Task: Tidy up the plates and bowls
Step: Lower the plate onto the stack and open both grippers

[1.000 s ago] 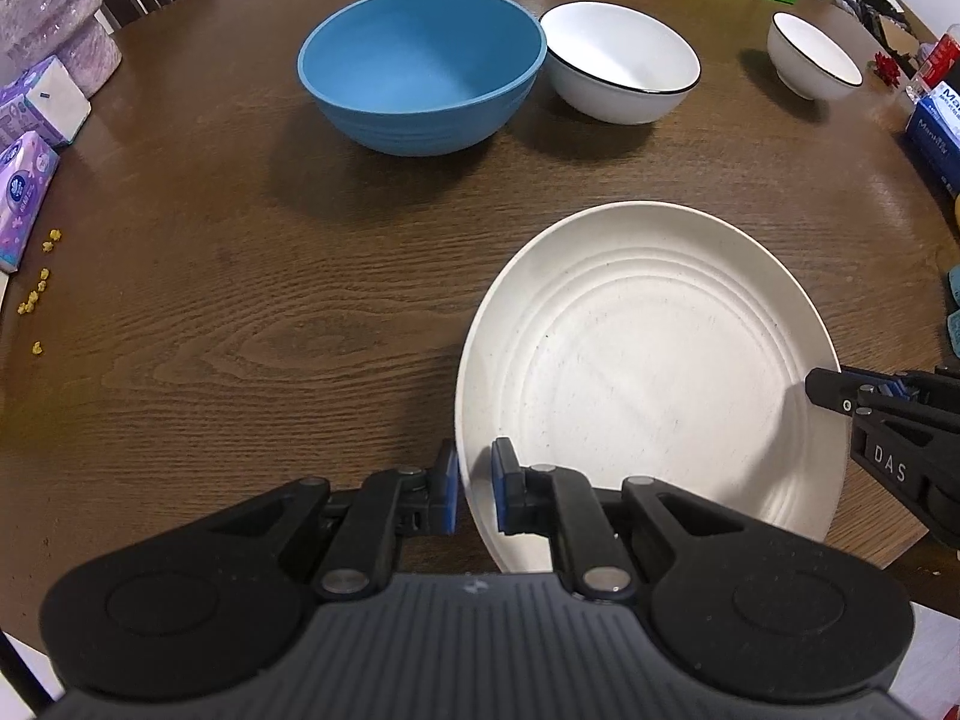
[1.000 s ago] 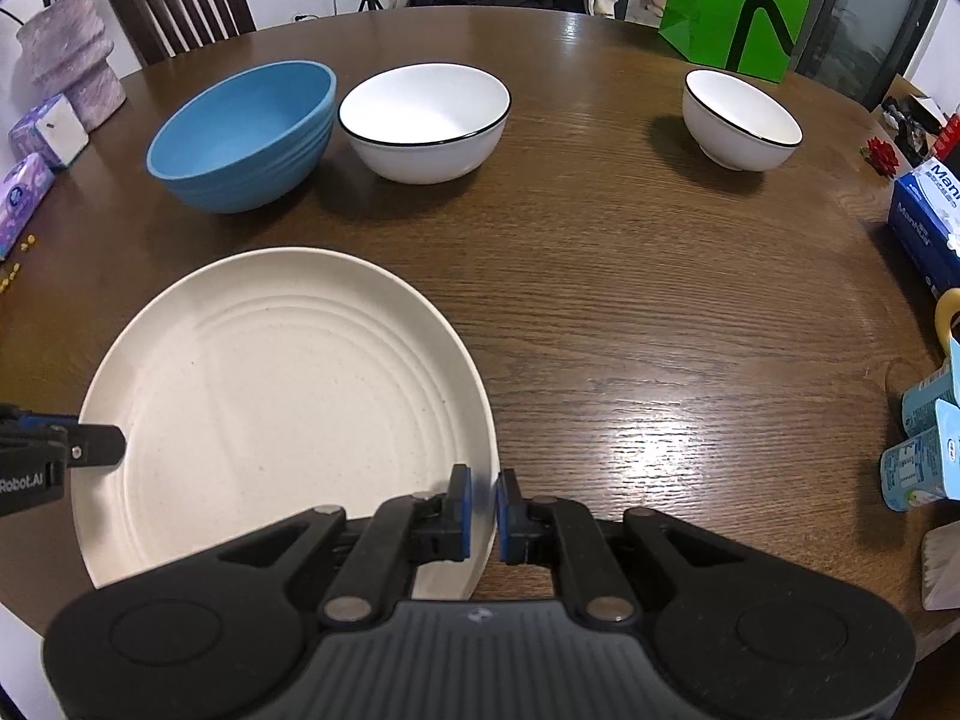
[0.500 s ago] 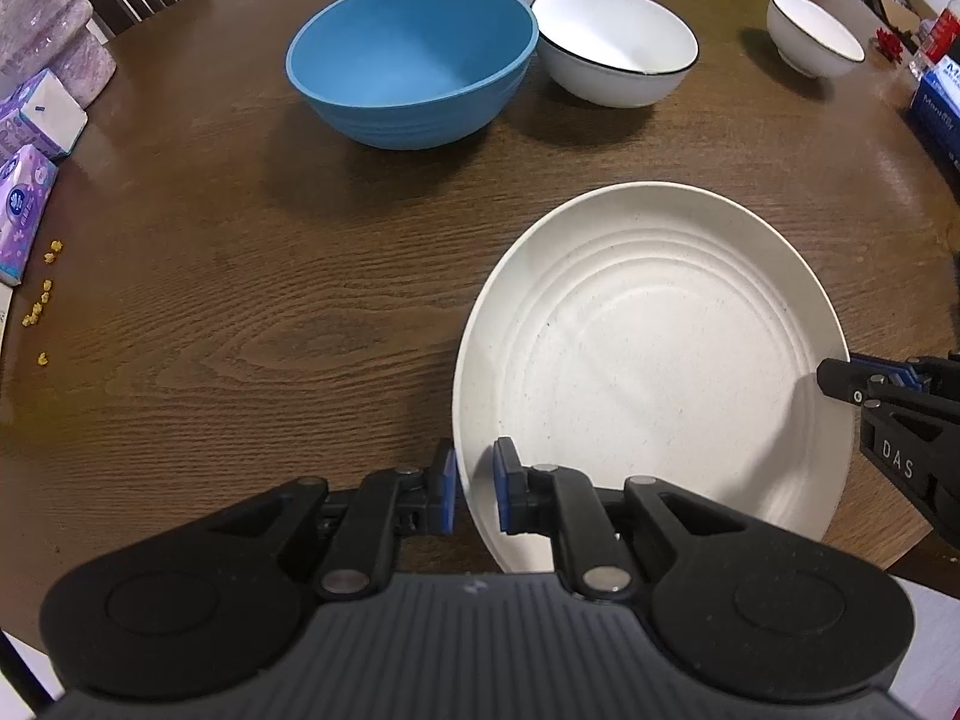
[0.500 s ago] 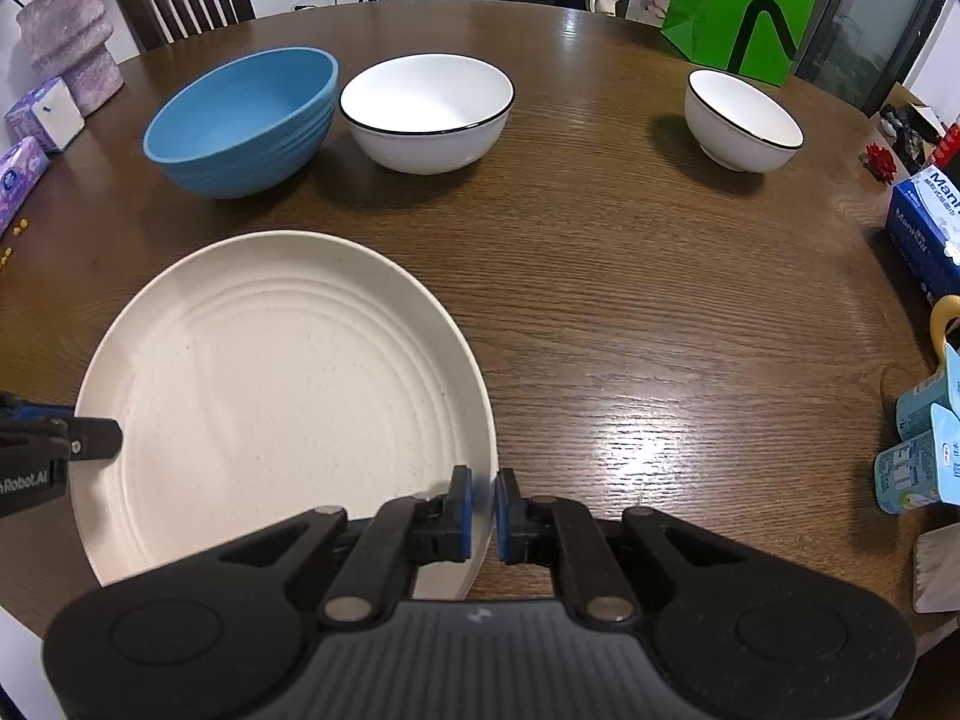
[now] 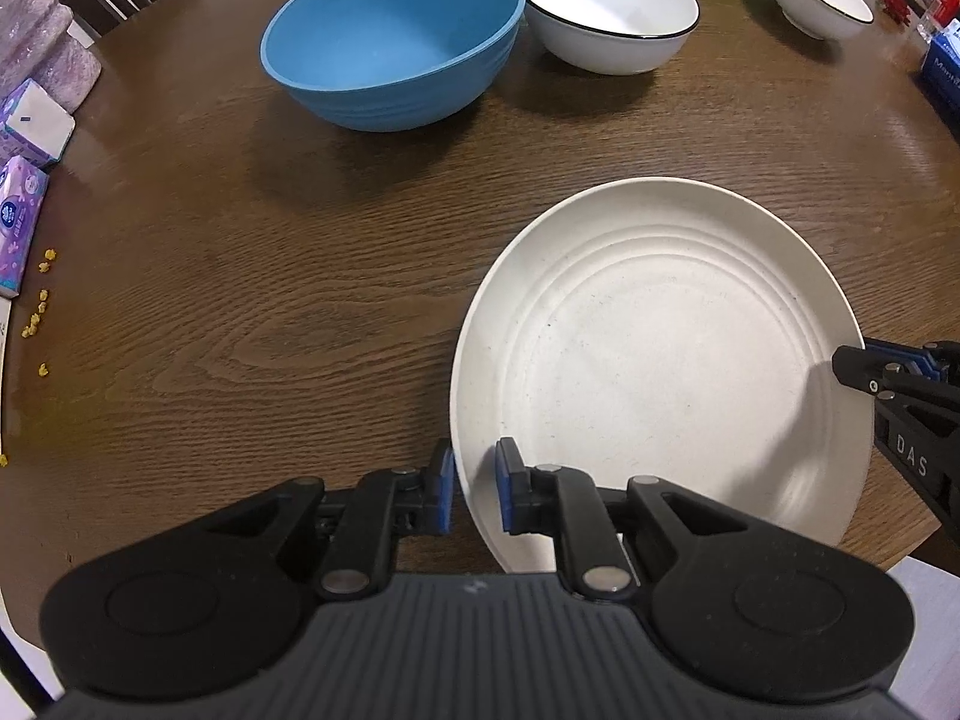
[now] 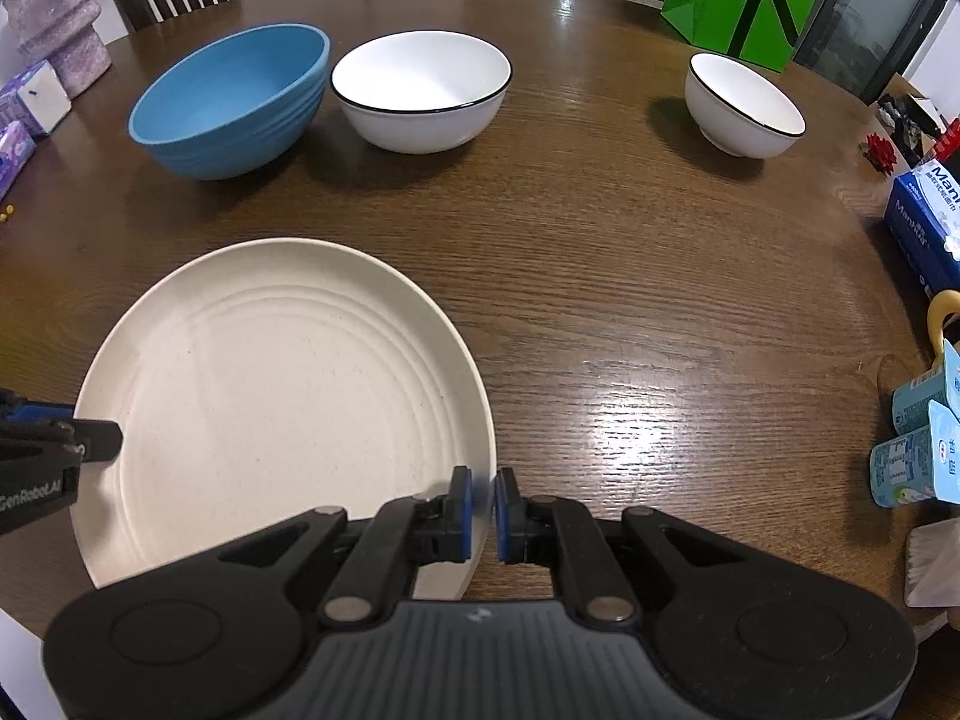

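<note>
Fingers (image 5: 507, 483) of left gripper (image 5: 474, 489) and right gripper (image 6: 481, 507) clamped on opposite rim edges of cream plate (image 5: 660, 360), held near blue bowl (image 5: 390, 42). Plate judged light, rigid, slick; rim grip advised. Smaller white bowl (image 6: 741, 105) set farthest from blue bowl.
</note>
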Demonstrator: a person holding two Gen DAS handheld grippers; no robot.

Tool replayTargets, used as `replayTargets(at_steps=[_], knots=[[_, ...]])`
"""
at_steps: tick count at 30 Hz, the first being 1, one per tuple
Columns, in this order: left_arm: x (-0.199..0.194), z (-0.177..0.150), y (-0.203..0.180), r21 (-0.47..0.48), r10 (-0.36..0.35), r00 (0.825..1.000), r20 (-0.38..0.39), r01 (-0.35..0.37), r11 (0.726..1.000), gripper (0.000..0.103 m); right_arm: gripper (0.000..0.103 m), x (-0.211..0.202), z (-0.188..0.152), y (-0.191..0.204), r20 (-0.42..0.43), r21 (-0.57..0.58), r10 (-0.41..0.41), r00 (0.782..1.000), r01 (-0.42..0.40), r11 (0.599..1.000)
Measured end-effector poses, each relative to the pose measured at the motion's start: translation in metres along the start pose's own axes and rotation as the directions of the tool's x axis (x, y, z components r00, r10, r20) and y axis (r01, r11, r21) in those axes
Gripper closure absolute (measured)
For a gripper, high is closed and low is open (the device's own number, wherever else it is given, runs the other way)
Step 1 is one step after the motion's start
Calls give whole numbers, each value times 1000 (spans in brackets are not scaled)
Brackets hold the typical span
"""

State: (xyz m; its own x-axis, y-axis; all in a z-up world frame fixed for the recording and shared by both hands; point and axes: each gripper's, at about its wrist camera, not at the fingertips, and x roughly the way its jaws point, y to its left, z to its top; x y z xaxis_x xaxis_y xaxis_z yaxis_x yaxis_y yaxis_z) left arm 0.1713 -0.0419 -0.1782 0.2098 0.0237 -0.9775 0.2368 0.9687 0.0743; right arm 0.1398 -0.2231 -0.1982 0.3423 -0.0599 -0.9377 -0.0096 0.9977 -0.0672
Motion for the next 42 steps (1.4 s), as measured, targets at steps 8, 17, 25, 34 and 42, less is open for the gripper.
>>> replayTargets(at_steps=[8,17,25,34,42], knots=[[2,0,1,-2,0,1000,-6,0,1000,89,96,3,0,1,1,-2,-4,1000,4,1000],[3,2,0,4,1,1000,-15,-1,1000,89,95,4,0,4,-4,-8,-18,1000,18,1000],[2,3,-1,4,-22,1000,-14,22,1000,83,95,4,2,5,-12,-5,-26,1000,26,1000],[-26,-6,19,-35,-93,991,100,97,995,37,60,-15,0,-6,57,30,35,998,-37,999],[-50,-19,36,-60,-113,969,219,130,990,11,30,-33,-15,-11,118,39,72,990,-77,996]])
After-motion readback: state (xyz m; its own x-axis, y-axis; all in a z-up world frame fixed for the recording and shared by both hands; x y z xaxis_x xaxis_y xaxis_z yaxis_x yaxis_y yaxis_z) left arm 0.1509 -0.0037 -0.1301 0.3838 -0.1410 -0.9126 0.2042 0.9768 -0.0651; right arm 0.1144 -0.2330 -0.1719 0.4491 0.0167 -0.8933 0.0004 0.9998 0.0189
